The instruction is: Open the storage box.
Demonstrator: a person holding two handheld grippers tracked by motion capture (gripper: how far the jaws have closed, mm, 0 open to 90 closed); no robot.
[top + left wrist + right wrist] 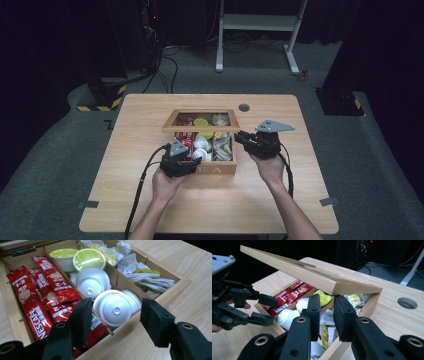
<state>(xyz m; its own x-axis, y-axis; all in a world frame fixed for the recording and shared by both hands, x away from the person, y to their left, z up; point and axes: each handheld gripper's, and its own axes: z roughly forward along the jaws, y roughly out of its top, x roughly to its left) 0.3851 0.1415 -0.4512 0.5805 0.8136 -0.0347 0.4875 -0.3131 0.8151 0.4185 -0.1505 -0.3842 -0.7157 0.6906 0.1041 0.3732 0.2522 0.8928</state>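
Here, a light wooden tea box with three long compartments (pixel 220 169) is sitting on the pale wooden table (pixel 280 200), its hinged wooden lid (pixel 312 275) tilting up over the far end. The left gripper (pixel 113 322) is hovering at the box's near left corner, its jaws standing apart with nothing pinched between them; in the left gripper view one black pad is hanging over the red instant-coffee sachets (pixel 37 297) in the left compartment while the other is sitting over the box's front rim. Between the pads, a white plastic creamer cup (pixel 115 308) is lying in the middle compartment, just beside a second white cup (pixel 92 285) and two yellow-lidded cups (pixel 88 259) farther back. The right compartment is holding crumpled paper tea-bag packets with yellow labels (pixel 145 277). The right gripper (pixel 326 312) is resting at the box's right side wall, its jaws drawn close together with a narrow gap between the pads; whether the wall's edge is pinched there I cannot tell. In the right gripper view, the left gripper is showing at the far left, its fingers (pixel 268 300) spread above the sachets.
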